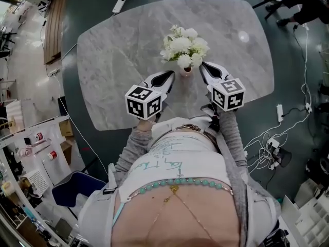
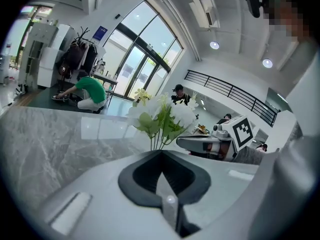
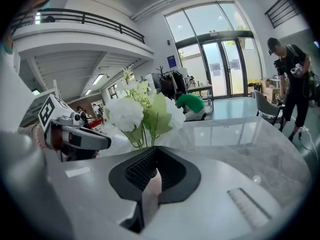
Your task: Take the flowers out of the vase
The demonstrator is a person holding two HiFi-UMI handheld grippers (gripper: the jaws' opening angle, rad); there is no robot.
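Where the head view looks down on the grey marble table (image 1: 113,50), the white flowers (image 1: 184,45) stand upright in a small pale vase (image 1: 185,71) near the table's middle. The 2 grippers flank the vase. The left gripper (image 1: 168,77) points at it from the lower left and the right gripper (image 1: 205,68) from the lower right. Each tip is just beside the vase and neither is around it.

In the left gripper view, the left gripper (image 2: 160,153) has its jaws closed tip to tip with nothing held, the black pads framing a hollow. The flowers (image 2: 160,115) rise just past the tip on thin green stems, and the vase is hidden behind the jaws. The right gripper (image 2: 200,143) lies beyond, right of the stems, low over the table.

In the right gripper view, the right gripper (image 3: 155,149) also has its jaws meeting at the tip and grips nothing. A pale pinkish strip shows in the slit between them, and I cannot tell what it is. The flowers (image 3: 140,114) stand just beyond the tip, and the left gripper (image 3: 82,139) lies to their left. A person in a green top (image 3: 190,104) bends low far behind.
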